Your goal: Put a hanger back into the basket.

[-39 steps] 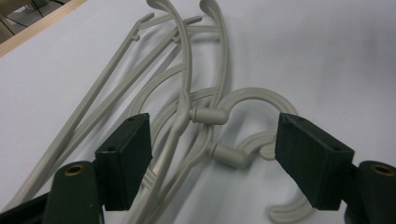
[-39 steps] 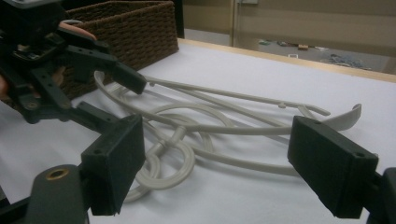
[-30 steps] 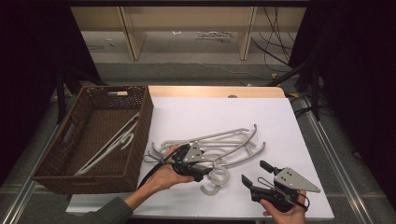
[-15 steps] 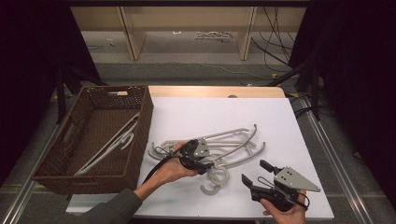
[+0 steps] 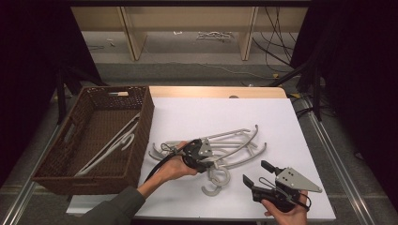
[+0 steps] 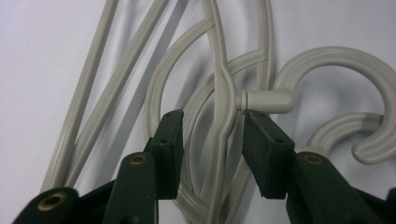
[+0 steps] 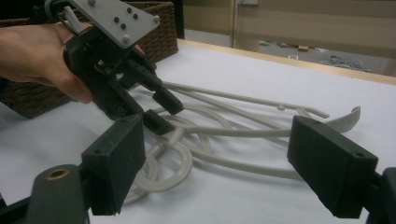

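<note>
The pile of pale grey plastic coat hangers (image 5: 225, 147) is seen lying tangled on the white-covered bench (image 5: 281, 117), just right of the brown woven wicker basket (image 5: 56, 164), in which one more pale hanger (image 5: 112, 143) is already laid. The neck of the topmost hanger (image 6: 224, 107), just below its curled hook (image 6: 345, 70), is straddled by the fingers (image 6: 168, 144) of the left gripper (image 5: 205, 158); these have just been closing, yet a gap is visible on each side, so nothing is pinched yet. The neck is judged to be chosen because it is the narrow, stiff spot from which a hanger can be lifted free of the others. The right gripper (image 5: 257, 174) is held low at the bench's near edge, well apart from the pile, its fingers (image 7: 114, 163) spread wide with nothing between them, apparently kept clear while the left works
</note>
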Demonstrator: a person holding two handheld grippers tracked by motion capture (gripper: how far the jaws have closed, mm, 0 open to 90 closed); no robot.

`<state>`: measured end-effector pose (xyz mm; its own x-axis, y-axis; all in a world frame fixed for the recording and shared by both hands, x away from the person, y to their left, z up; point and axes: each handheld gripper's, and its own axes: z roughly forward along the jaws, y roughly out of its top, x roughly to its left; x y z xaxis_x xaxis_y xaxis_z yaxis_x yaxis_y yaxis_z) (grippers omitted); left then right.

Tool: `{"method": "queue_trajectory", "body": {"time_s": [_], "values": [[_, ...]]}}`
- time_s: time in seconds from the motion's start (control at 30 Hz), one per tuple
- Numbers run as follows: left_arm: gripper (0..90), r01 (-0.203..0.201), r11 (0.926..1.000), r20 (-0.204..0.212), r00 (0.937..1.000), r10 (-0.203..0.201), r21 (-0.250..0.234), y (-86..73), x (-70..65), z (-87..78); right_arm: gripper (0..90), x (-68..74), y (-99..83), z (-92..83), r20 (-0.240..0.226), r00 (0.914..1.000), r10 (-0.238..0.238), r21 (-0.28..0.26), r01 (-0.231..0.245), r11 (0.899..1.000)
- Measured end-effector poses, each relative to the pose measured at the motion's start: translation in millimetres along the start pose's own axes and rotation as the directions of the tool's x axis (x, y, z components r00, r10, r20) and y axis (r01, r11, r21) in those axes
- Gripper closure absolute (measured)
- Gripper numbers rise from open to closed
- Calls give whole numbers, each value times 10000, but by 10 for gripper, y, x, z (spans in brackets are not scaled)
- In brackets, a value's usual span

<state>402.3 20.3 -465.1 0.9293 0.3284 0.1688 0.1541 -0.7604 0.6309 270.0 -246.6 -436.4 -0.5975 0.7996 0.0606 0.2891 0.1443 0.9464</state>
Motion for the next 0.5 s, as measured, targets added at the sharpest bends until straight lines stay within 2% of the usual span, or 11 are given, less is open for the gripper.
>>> {"method": "queue_trajectory", "body": {"time_s": [0.1,0.2,0.23,0.27,0.33,0.37,0.43,0.47,0.5], "values": [[623,-200,9995,-156,9997,203,249,1,14,33,202,5,1,7,-64,10000,67,-102,-67,9999],[644,-97,9999,88,9999,96,111,-7,63,31,203,6,-2,9,-81,9999,77,-57,-77,10000],[657,57,10000,109,9999,-57,26,-12,62,39,203,7,0,8,-93,9999,78,-78,-79,9999],[660,-37,10000,102,9999,37,33,-13,59,44,203,8,1,8,-95,9999,77,-93,-78,9999],[662,-531,9983,13,9986,531,233,1,50,50,204,1,5,-3,-18,10000,-22,107,22,9999],[663,-519,9982,-30,9986,520,286,9,35,56,205,4,2,2,28,10000,-5,66,5,10000],[671,-781,9962,-43,9969,784,373,28,29,66,206,6,7,-2,3,10000,-34,77,34,10000],[677,-958,9945,-110,9953,964,418,32,20,72,206,5,13,-15,9,10000,-87,262,87,9996],[680,-1115,9928,-186,9935,1124,438,34,7,79,207,7,7,-1,-44,10000,-68,147,68,9999]]}}
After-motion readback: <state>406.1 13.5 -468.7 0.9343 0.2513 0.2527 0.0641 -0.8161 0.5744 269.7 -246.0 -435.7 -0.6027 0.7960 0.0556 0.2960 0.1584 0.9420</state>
